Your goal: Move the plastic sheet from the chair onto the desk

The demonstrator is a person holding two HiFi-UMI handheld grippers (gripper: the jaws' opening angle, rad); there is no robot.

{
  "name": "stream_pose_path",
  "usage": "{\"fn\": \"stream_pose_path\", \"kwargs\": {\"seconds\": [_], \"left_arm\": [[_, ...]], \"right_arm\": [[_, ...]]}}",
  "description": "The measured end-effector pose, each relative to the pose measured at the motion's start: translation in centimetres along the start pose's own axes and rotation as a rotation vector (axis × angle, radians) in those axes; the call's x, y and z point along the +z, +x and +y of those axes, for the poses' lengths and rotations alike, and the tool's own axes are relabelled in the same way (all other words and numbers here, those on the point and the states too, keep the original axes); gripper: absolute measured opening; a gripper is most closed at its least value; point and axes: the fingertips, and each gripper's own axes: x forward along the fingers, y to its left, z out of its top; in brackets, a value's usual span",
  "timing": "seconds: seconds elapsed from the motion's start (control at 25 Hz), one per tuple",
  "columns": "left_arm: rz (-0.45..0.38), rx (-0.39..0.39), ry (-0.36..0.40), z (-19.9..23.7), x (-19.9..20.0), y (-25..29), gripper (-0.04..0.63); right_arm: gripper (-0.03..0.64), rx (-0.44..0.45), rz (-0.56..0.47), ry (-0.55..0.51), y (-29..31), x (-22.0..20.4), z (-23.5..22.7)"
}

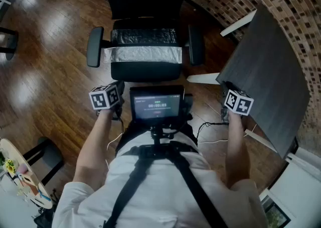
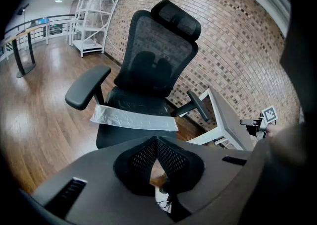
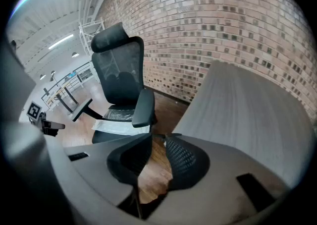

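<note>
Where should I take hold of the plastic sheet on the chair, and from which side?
Take the pale plastic sheet by its left end, which sticks out past the black chair seat toward the armrest. Probably come from the front-left: it lies flat, so that overhang is the free edge.

A plastic sheet (image 1: pixel 144 53) lies flat across the seat of a black office chair (image 1: pixel 145 71), between its two armrests (image 1: pixel 94 46), with the left gripper (image 1: pixel 108 96) near the seat's front left corner and the right gripper (image 1: pixel 235 101) just beside the dark counter (image 1: pixel 271 66), over a wooden floor (image 1: pixel 50 71)
</note>
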Motion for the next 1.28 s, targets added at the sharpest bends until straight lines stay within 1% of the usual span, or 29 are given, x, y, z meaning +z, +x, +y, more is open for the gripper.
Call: {"fn": "stream_pose_path", "kwargs": {"seconds": [0.12, 0.28, 0.48, 0.64, 0.76, 0.88, 1.0, 1.04, 1.08, 1.16, 1.28], "left_arm": [[-0.010, -0.017, 0.032, 0.2, 0.7, 0.6, 0.002], [-0.009, -0.039, 0.025, 0.5, 1.3, 0.6, 0.002], [-0.015, -0.082, 0.029, 0.3, 1.6, 0.2, 0.002], [0.015, -0.096, 0.049, 0.5, 1.2, 0.0, 0.002], [0.030, -0.095, 0.072, 0.8, 1.3, -0.2, 0.002], [0.048, -0.091, 0.056, 1.0, 0.7, 0.3, 0.002], [0.059, -0.077, 0.063, 1.0, 0.3, 1.1, 0.002], [0.061, -0.074, 0.067, 1.0, 0.3, 1.6, 0.045], [0.061, -0.069, 0.068, 1.1, 0.5, 2.3, 0.074], [0.063, -0.053, 0.067, 1.6, 0.6, 3.4, 0.077], [0.083, -0.020, 0.057, 3.5, 0.0, 4.8, 0.092]], "right_arm": [[0.095, 0.030, -0.036, -0.014, 0.5, 1.5, 2.4], [0.095, 0.051, -0.034, -0.026, 1.3, 1.7, 4.7], [0.095, 0.036, -0.036, -0.036, 0.8, 1.8, 6.5], [0.095, 0.043, -0.021, -0.059, 0.9, 1.2, 8.6], [0.095, 0.067, -0.009, -0.079, 1.4, 1.1, 10.8], [0.095, 0.102, 0.004, -0.106, 2.6, 1.1, 12.8], [0.095, 0.151, 0.012, -0.148, 4.5, 1.4, 14.9], [0.095, 0.166, 0.013, -0.169, 5.2, 1.6, 15.7], [0.095, 0.177, 0.013, -0.191, 6.0, 1.8, 16.4], [0.095, 0.197, 0.018, -0.228, 7.8, 1.9, 17.9], [0.095, 0.241, 0.043, -0.241, 10.9, 0.9, 20.6]]}}
